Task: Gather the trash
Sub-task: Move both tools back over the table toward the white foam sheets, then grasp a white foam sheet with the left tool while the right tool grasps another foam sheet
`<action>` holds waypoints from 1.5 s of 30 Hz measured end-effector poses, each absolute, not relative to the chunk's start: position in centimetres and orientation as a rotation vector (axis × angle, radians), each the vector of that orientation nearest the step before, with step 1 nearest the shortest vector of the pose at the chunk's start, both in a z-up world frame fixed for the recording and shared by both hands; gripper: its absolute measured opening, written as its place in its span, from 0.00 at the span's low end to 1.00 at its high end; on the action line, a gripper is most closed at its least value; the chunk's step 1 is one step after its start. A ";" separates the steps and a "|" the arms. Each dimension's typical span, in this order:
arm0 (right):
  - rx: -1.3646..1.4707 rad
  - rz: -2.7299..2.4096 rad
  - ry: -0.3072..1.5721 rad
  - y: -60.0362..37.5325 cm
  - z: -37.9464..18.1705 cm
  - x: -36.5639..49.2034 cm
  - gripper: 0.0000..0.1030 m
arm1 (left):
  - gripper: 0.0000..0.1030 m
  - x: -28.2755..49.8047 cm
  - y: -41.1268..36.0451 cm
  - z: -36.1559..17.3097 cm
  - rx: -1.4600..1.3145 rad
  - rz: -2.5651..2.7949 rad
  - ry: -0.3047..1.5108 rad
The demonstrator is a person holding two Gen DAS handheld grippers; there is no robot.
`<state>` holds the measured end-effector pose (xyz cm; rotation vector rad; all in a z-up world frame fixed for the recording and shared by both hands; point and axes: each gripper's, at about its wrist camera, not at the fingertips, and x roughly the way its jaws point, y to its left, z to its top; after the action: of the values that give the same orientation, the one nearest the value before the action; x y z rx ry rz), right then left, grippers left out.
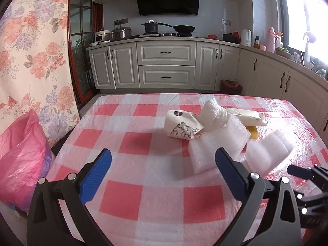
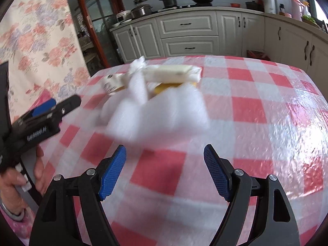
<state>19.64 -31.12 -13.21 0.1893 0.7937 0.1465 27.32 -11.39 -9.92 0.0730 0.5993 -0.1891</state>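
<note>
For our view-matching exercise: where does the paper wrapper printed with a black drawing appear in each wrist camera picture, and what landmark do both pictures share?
Left wrist view: the printed wrapper lies right of centre on the checked tablecloth, at the left end of the trash pile.
Right wrist view: the same wrapper sits upper left of centre, blurred, near the table's far left edge.
Shared landmark: the black pot on the stove.

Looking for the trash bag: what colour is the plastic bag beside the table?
Pink, translucent plastic bag; clearest in the left wrist view.

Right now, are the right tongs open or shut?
Open. The right tongs show their blue pads wide apart with only the checked tablecloth between them.
</note>
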 end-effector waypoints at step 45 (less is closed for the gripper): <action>0.282 -0.153 0.850 -37.9 -14.7 24.7 0.81 | 0.95 33.6 -22.0 -13.2 0.120 -0.306 0.745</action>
<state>24.72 -37.88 -14.72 0.2823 0.8495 -0.1526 33.65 -22.02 -13.25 0.1203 0.7448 -0.3057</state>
